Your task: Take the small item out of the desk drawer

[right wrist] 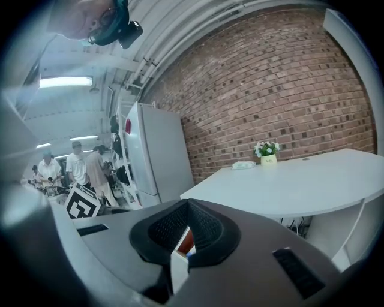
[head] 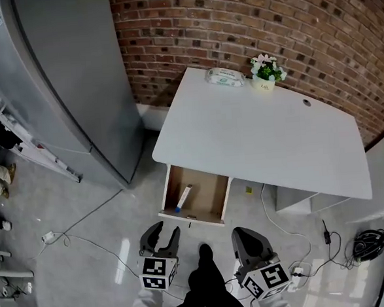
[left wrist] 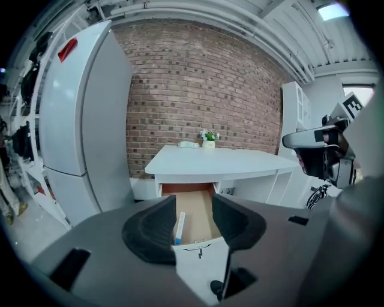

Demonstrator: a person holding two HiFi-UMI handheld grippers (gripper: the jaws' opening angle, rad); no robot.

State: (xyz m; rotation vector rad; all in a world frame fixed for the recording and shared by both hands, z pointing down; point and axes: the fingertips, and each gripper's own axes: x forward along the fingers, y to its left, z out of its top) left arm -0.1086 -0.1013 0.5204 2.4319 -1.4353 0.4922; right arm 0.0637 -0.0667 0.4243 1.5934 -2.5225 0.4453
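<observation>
The drawer (head: 171, 188) under the front left of the white counter (head: 263, 135) already stood pulled out, so we judged the opening step done and the reach for the item to be the step in hand. The small item (head: 183, 197), a slim white stick with a blue end, lay flat on the drawer floor towards its left side. It ran roughly front to back, with the blue end nearest the drawer front.

Our left tool (head: 165, 231) hung just short of the drawer front and apart from it, its jaws spread wide with nothing between the pads. In the left gripper view the item showed in the gap between the jaws, but well beyond them, so the tool was aimed at it and not yet on it. Our right tool (head: 248, 233) hung to the right of the drawer, below the counter's edge, with its jaws pressed together at the tips and holding nothing.

As we saw it, the next move was for the left tool to pass over the drawer's front edge and dip inside. The open jaws would need to sit across the stick, one pad on each long side, low enough to catch so thin a thing lying flat before they closed. The near wall left little room on that side.
</observation>
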